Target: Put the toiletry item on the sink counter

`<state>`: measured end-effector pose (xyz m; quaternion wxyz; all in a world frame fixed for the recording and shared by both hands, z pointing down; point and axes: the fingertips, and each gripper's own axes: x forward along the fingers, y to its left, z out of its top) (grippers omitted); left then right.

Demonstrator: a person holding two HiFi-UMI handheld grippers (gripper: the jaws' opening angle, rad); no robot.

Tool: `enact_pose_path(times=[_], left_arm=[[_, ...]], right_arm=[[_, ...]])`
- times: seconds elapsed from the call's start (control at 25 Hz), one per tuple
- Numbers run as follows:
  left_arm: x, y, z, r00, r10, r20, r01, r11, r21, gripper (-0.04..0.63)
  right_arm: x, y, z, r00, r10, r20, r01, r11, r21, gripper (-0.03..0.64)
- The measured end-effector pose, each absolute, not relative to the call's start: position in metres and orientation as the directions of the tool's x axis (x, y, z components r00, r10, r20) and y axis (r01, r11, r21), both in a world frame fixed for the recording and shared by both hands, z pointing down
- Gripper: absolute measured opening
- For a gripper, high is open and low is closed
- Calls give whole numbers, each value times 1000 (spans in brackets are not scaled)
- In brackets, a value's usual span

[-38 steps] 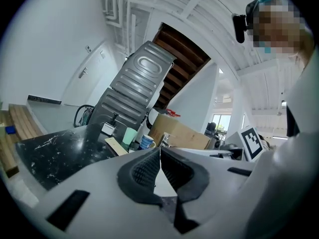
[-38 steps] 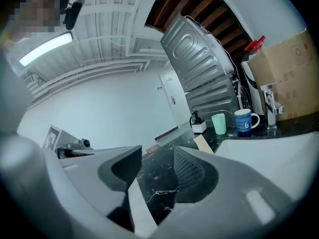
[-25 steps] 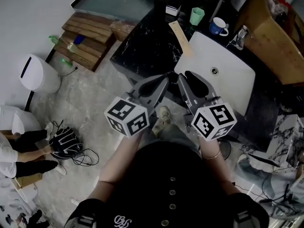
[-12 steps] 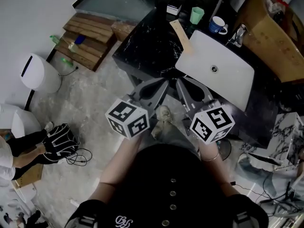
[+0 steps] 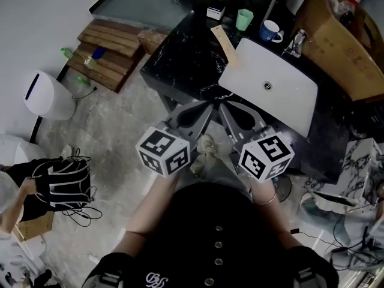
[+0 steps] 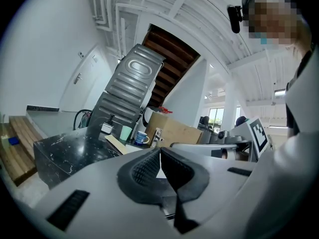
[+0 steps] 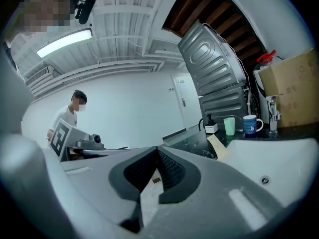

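My left gripper (image 5: pixel 204 105) and right gripper (image 5: pixel 227 108) both have jaws pressed together, empty, side by side at the near edge of the black counter (image 5: pixel 180 59). The long tan box (image 5: pixel 223 44) lies on it, right beside the white basin (image 5: pixel 282 95).

We stood on a rough concrete floor (image 5: pixel 114 137); a wooden pallet (image 5: pixel 111 47) lay beside the white wall (image 5: pixel 36 17), with a white bin (image 5: pixel 45 95) near the pallet.

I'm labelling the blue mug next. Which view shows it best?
The right gripper view: the blue mug stands side-on, unobstructed. The head view shows it small, from above; the left gripper view, tiny.
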<state>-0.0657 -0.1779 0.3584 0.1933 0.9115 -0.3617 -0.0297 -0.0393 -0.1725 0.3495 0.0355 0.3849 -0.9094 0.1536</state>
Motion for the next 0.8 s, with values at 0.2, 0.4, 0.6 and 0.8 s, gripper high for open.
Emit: enact_pose_path(times=[0.2, 0.4, 0.6, 0.8], left_arm=[[-60, -175, 358, 750, -653, 106, -647, -689, 326, 14], [-59, -173, 358, 749, -654, 108, -648, -690, 322, 14], [-59, -170, 360, 750, -650, 118, -651, -695, 306, 14], [-61, -171, 359, 747, -654, 118, -654, -692, 306, 14]], right_arm=[[-45, -167, 352, -728, -656, 200, -685, 685, -248, 3], [-45, -164, 354, -734, -647, 208, -679, 692, -244, 3], [-45, -164, 355, -735, -643, 214, -678, 698, -229, 3], [-45, -164, 355, -737, -638, 222, -675, 706, -214, 3]])
